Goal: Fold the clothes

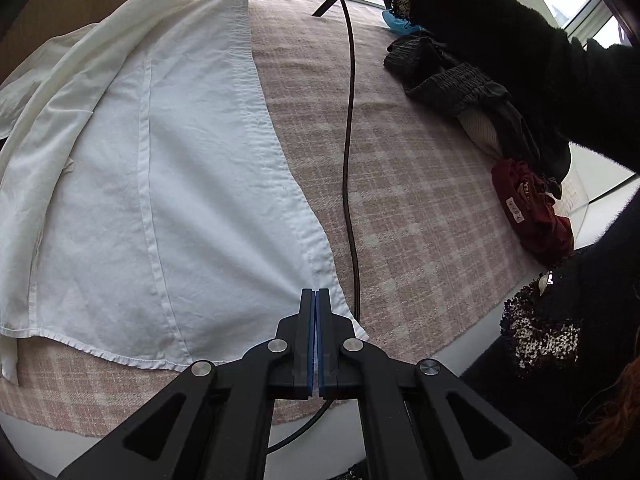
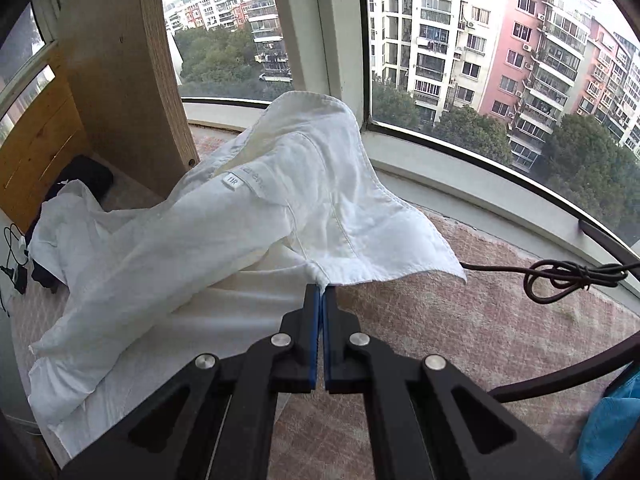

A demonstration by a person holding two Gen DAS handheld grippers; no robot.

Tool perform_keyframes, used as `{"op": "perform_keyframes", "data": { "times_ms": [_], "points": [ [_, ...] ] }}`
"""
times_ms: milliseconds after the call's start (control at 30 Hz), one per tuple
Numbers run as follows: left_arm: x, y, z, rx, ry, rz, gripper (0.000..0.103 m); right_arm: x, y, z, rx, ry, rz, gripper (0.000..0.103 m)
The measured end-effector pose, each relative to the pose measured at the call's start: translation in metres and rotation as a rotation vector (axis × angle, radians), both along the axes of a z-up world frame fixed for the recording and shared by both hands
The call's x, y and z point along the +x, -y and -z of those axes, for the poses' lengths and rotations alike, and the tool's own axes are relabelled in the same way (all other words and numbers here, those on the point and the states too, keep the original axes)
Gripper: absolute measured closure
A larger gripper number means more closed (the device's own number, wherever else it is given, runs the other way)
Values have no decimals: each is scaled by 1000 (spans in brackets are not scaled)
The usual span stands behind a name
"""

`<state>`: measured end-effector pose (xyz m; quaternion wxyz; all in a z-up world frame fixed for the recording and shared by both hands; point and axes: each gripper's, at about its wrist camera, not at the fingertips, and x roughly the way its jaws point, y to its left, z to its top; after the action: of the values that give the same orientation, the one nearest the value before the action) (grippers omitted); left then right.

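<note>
Gripping the white shirt (image 1: 168,184) at two points along one front edge: left gripper (image 1: 316,300) clamped on the hem corner directly at its fingertips, right gripper (image 2: 321,294) clamped on the edge just below the collar (image 2: 320,152), fabric bunched right at the pads. Beyond the left fingertips, shirt panel spread largely flat over the pink checked blanket (image 1: 420,184), front edge running away toward the right gripper at the far end. Ahead and left of the right gripper, collar and shoulder lifted, sleeve and remaining body trailing slack toward the wooden cabinet (image 2: 120,60). Risks noted: black cable (image 1: 349,120) hanging just right of the held edge, liable to snag or be folded into the cloth if the edge is carried across; slack far sleeve liable to bunch under the fold; thin hem bite liable to slip under uneven tension between the two grips. Further right of the left gripper, a dark garment pile (image 1: 460,80) and a red item (image 1: 528,216), well apart from the shirt. Not determinable: depth of cloth between either pair of pads, far sleeve end beside the cabinet, lower hem at left, cut off by the frame edge.
</note>
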<state>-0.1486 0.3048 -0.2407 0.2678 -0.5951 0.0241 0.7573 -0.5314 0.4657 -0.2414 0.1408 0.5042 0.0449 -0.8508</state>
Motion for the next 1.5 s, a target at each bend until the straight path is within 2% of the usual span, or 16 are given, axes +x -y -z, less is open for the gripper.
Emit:
{"op": "perform_keyframes", "data": {
  "times_ms": [133,233,333,400,467,500,567,633,733,800,900,1100,1133,1167,1233,1500],
  "points": [
    [-3,-1,15,2,35,-3,103,2,11,27,108,26,10,102],
    [-3,-3,12,-12,29,5,103,-3,32,39,179,28,13,102],
    [-1,21,-3,-12,18,-39,98,0,46,43,245,73,-29,100],
    [0,58,-17,-37,-1,-103,94,10,50,36,293,60,-42,81],
    [1,102,-31,-75,-23,-178,88,24,51,19,341,2,-29,55],
    [1,126,-35,-108,-33,-212,87,31,50,12,356,-22,-25,53],
    [-4,173,-38,-216,-67,-278,85,52,47,-4,322,-35,-17,53],
    [-19,214,-35,-308,-100,-321,85,63,48,-17,209,-1,-35,53],
    [-48,256,-21,-423,-146,-323,81,56,66,-30,35,71,-81,51],
    [-65,275,-7,-454,-146,-298,75,51,82,-30,-2,84,-95,48],
    [-84,291,5,-446,-131,-273,76,34,105,-28,-4,92,-87,48],
    [-108,295,20,-449,-135,-186,74,6,117,-14,-104,196,-21,48],
    [-112,298,23,-439,-125,-188,79,4,120,-14,-94,202,-14,48],
    [-115,301,25,-433,-115,-193,99,3,122,-14,-95,213,-12,48],
    [-119,307,26,-426,-103,-205,100,0,123,-15,-115,236,0,48],
    [-105,303,-22,-339,-158,-192,101,-17,123,-4,-173,311,62,48]
  ]
}}
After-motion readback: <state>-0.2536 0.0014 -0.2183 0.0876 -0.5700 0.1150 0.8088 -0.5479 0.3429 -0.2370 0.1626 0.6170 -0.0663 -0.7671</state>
